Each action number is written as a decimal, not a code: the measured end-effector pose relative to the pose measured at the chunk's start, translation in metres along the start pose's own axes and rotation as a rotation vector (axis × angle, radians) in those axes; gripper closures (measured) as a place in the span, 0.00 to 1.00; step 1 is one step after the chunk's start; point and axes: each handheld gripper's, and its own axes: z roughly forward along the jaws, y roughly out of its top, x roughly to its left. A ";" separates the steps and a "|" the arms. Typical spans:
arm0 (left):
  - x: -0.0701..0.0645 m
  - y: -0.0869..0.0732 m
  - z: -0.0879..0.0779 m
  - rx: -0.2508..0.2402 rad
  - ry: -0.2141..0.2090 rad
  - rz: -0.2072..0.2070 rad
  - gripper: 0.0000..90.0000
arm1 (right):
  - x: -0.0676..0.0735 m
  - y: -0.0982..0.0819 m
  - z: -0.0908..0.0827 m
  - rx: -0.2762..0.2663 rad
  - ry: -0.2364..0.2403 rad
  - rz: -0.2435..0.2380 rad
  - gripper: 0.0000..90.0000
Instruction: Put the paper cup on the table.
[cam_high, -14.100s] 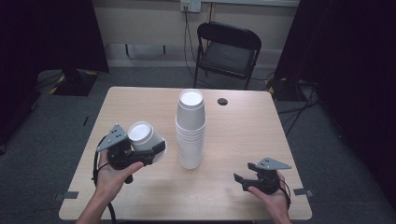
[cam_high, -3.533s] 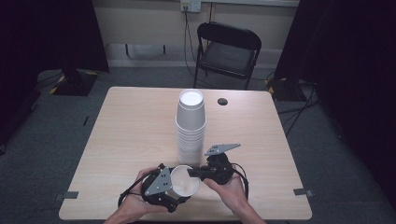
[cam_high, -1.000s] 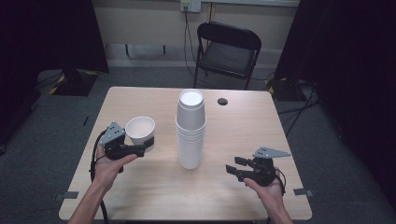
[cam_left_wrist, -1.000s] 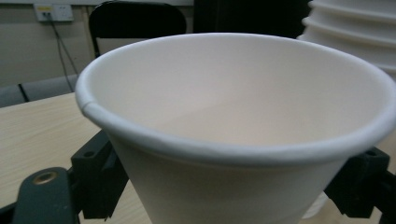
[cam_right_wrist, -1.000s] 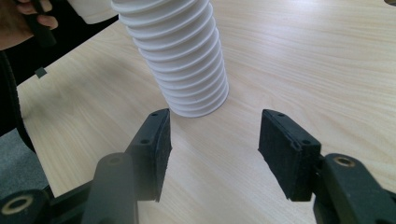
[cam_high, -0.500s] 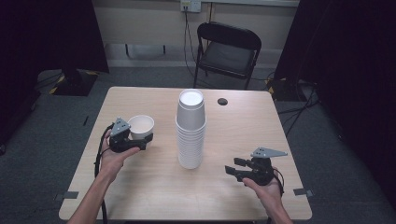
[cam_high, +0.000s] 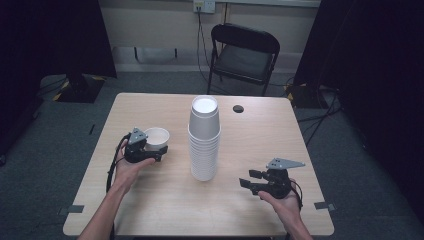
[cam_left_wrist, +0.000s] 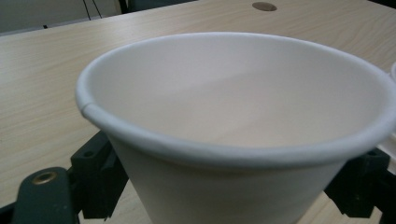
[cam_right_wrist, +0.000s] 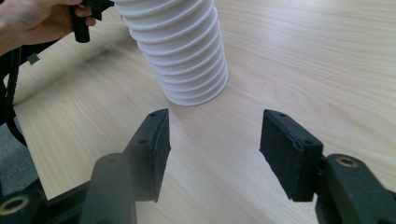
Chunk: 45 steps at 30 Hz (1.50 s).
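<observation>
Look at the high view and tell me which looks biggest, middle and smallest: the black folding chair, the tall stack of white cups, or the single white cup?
1. Black folding chair: largest, though it stands farthest from the camera.
2. Stack of white cups.
3. Single white cup: plainly smallest, held in the left hand-held gripper.

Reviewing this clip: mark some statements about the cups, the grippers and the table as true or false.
1. The left gripper holds a single white cup. True.
2. That cup lies on its side. False: it is upright, mouth up.
3. The right gripper grips the cup stack. False: its jaws stand open with nothing between them, short of the stack.
4. The stack stands near the middle of the table. True.
5. A folding chair stands beyond the table. True.
</observation>
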 end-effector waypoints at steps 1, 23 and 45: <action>-0.001 -0.002 0.001 0.001 -0.005 0.002 0.16 | 0.001 0.000 0.000 0.001 -0.001 0.001 0.48; -0.003 -0.014 -0.003 0.086 -0.041 0.012 0.16 | 0.002 -0.001 0.001 0.010 0.002 -0.002 0.47; 0.003 -0.026 -0.015 0.172 -0.038 0.000 0.17 | 0.002 0.000 0.000 0.009 -0.003 -0.002 0.46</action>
